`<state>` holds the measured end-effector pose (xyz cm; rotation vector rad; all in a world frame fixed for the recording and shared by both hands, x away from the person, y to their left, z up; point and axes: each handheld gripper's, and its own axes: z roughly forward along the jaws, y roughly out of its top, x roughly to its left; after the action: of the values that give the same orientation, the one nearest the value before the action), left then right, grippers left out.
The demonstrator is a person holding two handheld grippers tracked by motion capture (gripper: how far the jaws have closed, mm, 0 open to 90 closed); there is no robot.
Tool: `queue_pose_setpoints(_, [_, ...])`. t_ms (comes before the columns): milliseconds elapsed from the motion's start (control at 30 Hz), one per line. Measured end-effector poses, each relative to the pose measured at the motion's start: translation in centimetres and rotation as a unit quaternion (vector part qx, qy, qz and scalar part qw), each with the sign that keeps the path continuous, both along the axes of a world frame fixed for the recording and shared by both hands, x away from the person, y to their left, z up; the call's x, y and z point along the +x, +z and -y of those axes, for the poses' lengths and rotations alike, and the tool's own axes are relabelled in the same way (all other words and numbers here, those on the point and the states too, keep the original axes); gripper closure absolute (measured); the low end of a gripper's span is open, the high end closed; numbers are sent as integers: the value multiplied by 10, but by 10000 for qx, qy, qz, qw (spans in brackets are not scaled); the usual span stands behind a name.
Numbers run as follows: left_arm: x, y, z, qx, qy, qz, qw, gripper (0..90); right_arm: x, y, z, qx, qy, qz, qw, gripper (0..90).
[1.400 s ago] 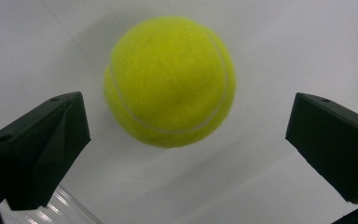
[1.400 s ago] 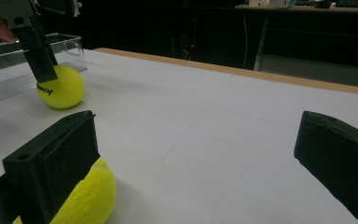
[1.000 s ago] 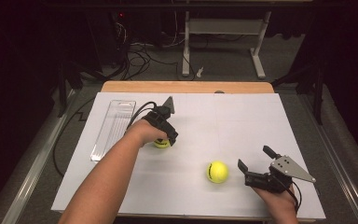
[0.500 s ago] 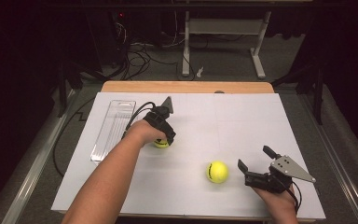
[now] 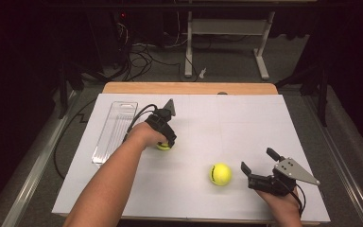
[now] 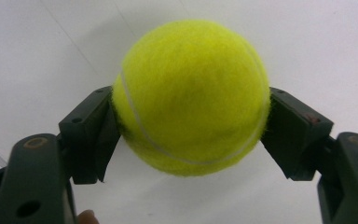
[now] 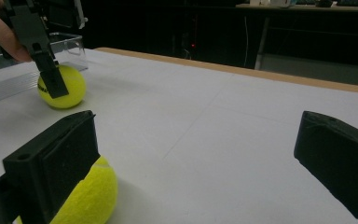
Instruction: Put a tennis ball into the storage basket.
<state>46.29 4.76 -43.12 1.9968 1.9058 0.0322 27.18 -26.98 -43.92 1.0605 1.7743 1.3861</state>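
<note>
Your left tool (image 6: 189, 116) has just closed, clenching 1 fuzzy yellow tennis ball (image 6: 191, 95); your right tool (image 5: 256, 165) stands released beside another yellow tennis ball (image 5: 220, 174).

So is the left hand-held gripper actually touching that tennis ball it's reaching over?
Touching. The left gripper view shows both black pads of the left hand-held gripper, which have just been closing, pressed against opposite sides of the tennis ball, with no gap.
</note>
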Motion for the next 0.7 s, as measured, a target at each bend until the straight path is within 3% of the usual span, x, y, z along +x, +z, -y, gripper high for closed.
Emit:
queue_pose_setpoints(267, [-2, 5, -3, -8, -1, -30, 10000, 265, 0, 0, -1, -29, 15, -2, 10000, 4])
queue_pose_setpoints(700, [-15, 30, -12, -184, -74, -112, 9997, 266, 0, 0, -2, -38, 11, -4, 10000, 4])
